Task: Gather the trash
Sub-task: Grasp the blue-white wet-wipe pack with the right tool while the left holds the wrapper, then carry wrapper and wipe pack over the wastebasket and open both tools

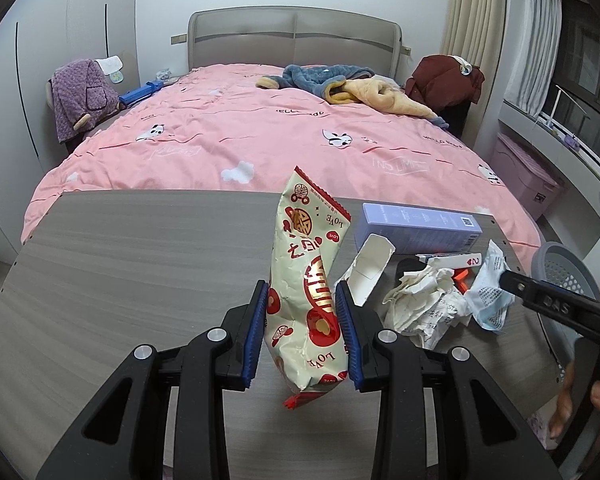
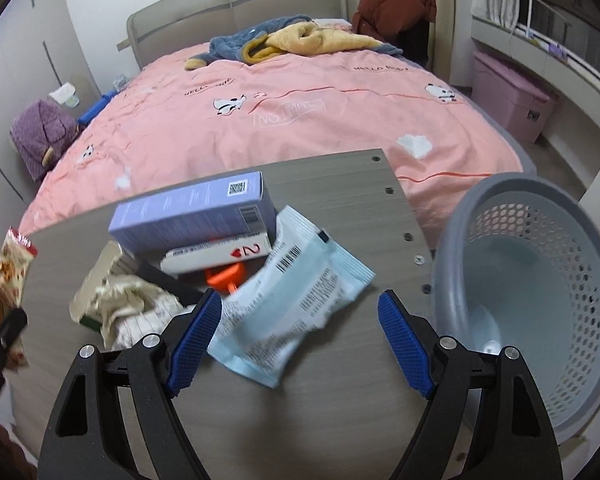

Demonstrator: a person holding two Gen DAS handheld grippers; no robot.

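Observation:
My left gripper [image 1: 302, 300] is shut on a cream and red snack bag [image 1: 306, 280], which stands upright between the blue pads above the grey wooden table [image 1: 120, 248]. The same bag [image 2: 10, 272] shows at the left edge of the right wrist view. My right gripper [image 2: 300, 314] is open over the table, with a pale blue wrapper [image 2: 288, 300] lying between its fingers and not pinched. Behind the wrapper lie crumpled paper [image 2: 128, 304], a lilac box [image 2: 192, 212], a white card pack [image 2: 220, 254] and an orange piece [image 2: 226, 274]. The pile [image 1: 424, 300] sits right of the held bag.
A grey perforated waste basket [image 2: 540, 280] stands off the table's right edge, its mouth tilted toward me. A torn white carton [image 1: 370, 264] lies by the pile. Beyond the table is a bed with a pink cover [image 1: 240, 132] and clothes; a pink storage bin [image 2: 508, 96] stands by the window.

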